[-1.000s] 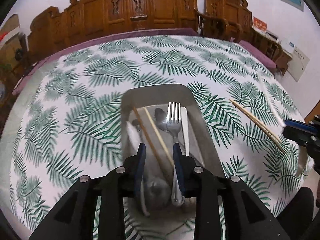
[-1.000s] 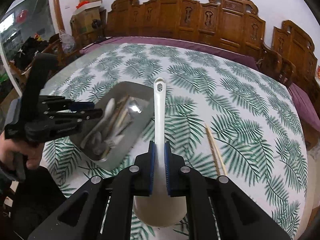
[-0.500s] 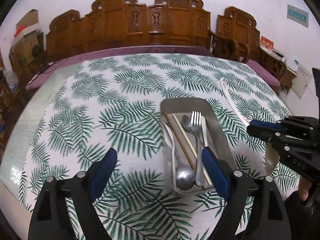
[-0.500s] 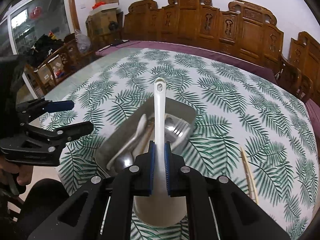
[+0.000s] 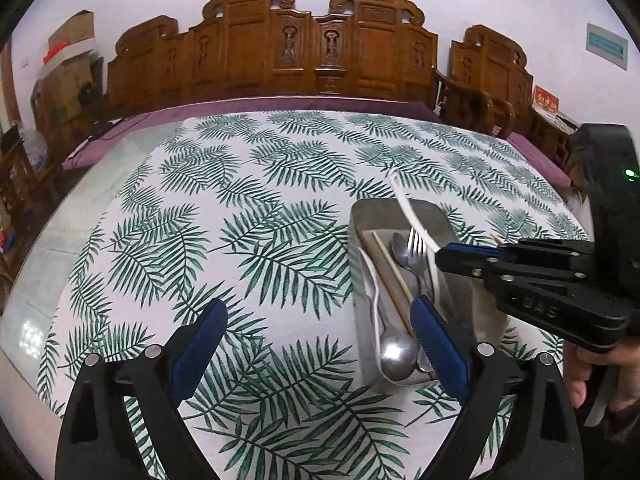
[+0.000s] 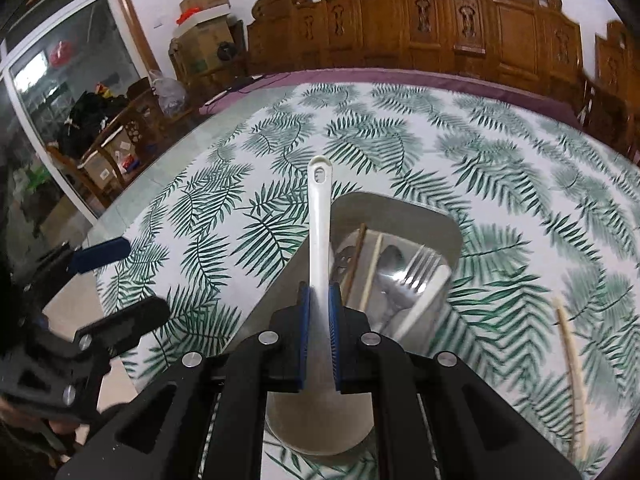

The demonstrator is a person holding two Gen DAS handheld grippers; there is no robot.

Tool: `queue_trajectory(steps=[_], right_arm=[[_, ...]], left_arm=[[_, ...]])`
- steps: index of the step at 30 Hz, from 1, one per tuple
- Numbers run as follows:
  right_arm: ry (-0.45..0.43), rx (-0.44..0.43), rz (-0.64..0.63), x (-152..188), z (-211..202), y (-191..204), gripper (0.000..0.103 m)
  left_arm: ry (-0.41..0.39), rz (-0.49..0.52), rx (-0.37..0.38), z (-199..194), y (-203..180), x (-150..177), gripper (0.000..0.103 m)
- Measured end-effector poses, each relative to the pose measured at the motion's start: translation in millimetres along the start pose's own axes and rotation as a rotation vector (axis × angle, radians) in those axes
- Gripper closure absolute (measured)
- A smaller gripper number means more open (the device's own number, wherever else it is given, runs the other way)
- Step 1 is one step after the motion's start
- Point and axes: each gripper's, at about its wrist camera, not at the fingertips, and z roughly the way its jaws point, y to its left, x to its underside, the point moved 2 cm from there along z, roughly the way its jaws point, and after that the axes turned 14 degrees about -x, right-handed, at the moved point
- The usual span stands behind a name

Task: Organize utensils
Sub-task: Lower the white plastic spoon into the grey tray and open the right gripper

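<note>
A metal tray point(image 5: 376, 210) on the leaf-print tablecloth holds a fork point(image 5: 416, 246), a steel spoon point(image 5: 396, 354), a white spoon and a pair of chopsticks point(image 5: 390, 270). My left gripper point(image 5: 318, 320) hovers just left of the tray; its jaws are opening, with only tablecloth between them. My right gripper point(image 6: 319, 296) is shut on the handle of a large white serving spoon point(image 6: 319, 216) and holds it over the tray point(image 6: 400, 210), handle pointing away. In the left wrist view the right gripper point(image 5: 452, 258) comes in from the right with that spoon point(image 5: 408, 208).
Loose chopsticks point(image 6: 572, 360) lie on the cloth right of the tray. Carved wooden chairs point(image 5: 320, 60) line the far side of the table. Boxes and clutter point(image 6: 200, 24) stand beyond the left edge. A hand point(image 5: 580, 376) grips the right gripper's handle.
The left gripper let go of the fork in the tray, opened wide and drew back to the left. The right gripper carried the white serving spoon leftwards over the tray.
</note>
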Motion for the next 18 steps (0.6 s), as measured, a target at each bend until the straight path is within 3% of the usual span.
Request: queue_trajectory(steps=[9, 18], right_arm=[[0.047, 0.004, 0.063, 6, 37, -12, 0.092], [0.033, 0.015, 0.070, 11, 35, -21, 0.091]], left_arm=[[0.004, -0.015, -0.015, 3, 5, 3, 0.014], [-0.002, -0.004, -0.012, -1, 0, 2, 0.014]])
